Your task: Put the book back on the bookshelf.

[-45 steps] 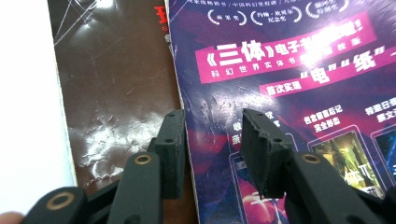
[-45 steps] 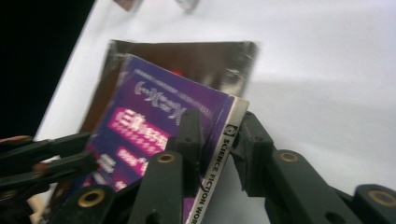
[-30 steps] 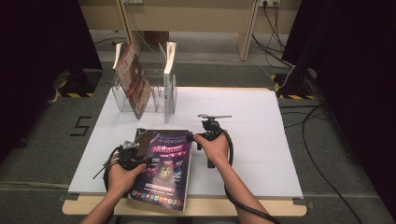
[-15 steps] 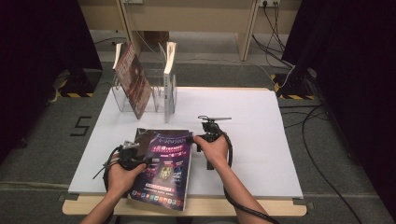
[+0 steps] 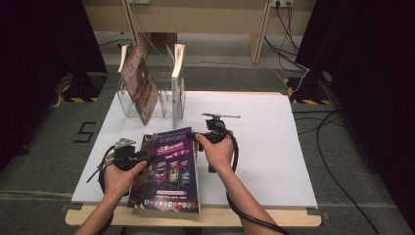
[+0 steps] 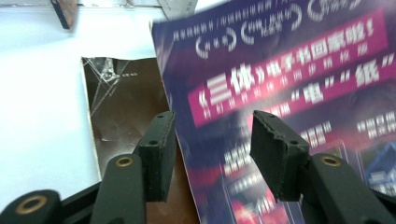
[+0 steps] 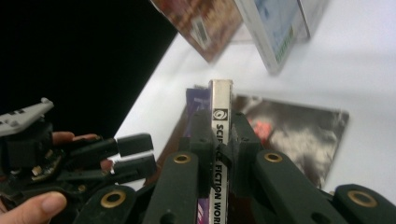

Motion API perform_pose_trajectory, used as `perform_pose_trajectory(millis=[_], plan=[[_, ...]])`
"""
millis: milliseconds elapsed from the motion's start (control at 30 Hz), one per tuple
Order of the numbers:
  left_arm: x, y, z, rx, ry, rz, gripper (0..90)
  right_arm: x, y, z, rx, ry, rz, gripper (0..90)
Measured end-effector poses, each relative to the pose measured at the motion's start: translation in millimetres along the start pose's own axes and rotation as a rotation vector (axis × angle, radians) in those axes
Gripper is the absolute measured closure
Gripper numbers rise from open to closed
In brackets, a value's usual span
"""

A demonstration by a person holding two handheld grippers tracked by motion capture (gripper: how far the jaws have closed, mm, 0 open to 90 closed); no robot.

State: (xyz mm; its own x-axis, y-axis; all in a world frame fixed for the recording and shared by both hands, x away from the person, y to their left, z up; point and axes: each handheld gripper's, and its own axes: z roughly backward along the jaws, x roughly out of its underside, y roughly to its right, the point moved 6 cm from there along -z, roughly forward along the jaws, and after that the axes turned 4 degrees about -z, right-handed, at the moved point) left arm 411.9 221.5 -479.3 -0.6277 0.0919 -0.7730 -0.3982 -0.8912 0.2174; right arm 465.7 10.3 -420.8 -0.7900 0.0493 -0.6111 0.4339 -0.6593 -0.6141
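I'm clamping the right gripper [image 7: 219, 140] on the purple magazine's [image 5: 172, 169] spine, jaws just closing | left gripper [image 6: 210, 140] jaws just opening, standing free around its left edge | brown magazine [image 6: 123, 109] lying underneath | clear rack [image 5: 147, 100] beyond

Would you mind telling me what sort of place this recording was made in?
Probably a lab or studio set up for recording, not a home. A white-topped table stands on grey carpet between dark curtains, loose cables trail over the floor to wall sockets, and black-and-yellow hazard tape marks the floor.
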Motion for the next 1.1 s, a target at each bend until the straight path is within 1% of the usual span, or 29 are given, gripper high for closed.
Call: perform_pose_trajectory(millis=[67, 100, 233, 400, 500, 633, 800, 900, 933, 1100], plan=[[-0.3, 1.0, 1.0, 0.01, 0.004, 0.004, 49.4, -6.3, -8.0, 3.6, 0.016, 0.032, 0.038, 82.9], [-1.2, 1.3, 1.9, 0.009, 0.01, 0.006, 49.1, -8.6, -10.7, 5.1, 0.023, 0.045, 0.047, 82.9], [-6.4, 3.8, 6.3, 0.016, 0.028, 0.004, 48.5, -20.7, -27.1, 10.3, 0.053, 0.109, 0.117, 82.9], [-14.7, 7.6, 13.5, 0.028, 0.053, -0.001, 47.3, -31.8, -43.6, 8.5, 0.071, 0.164, 0.165, 82.9], [-19.0, 9.1, 17.1, 0.031, 0.067, 0.0, 46.2, -36.6, -50.6, 6.8, 0.079, 0.19, 0.186, 82.9], [-24.5, 10.8, 20.5, 0.038, 0.083, 0.001, 44.8, -43.8, -58.8, 3.3, 0.087, 0.221, 0.202, 82.9], [-31.1, 12.6, 22.7, 0.044, 0.098, 0.005, 42.3, -50.1, -65.2, -1.5, 0.098, 0.24, 0.221, 82.9], [-35.2, 13.9, 24.4, 0.04, 0.104, -0.006, 41.8, -52.2, -68.8, -4.7, 0.099, 0.248, 0.228, 82.9], [-36.8, 14.9, 24.7, 0.043, 0.109, -0.007, 41.7, -52.6, -70.1, -5.3, 0.102, 0.245, 0.227, 82.9], [-45.5, 20.4, 27.2, 0.051, 0.129, -0.014, 40.7, -56.9, -74.9, -9.9, 0.103, 0.268, 0.237, 82.9]])
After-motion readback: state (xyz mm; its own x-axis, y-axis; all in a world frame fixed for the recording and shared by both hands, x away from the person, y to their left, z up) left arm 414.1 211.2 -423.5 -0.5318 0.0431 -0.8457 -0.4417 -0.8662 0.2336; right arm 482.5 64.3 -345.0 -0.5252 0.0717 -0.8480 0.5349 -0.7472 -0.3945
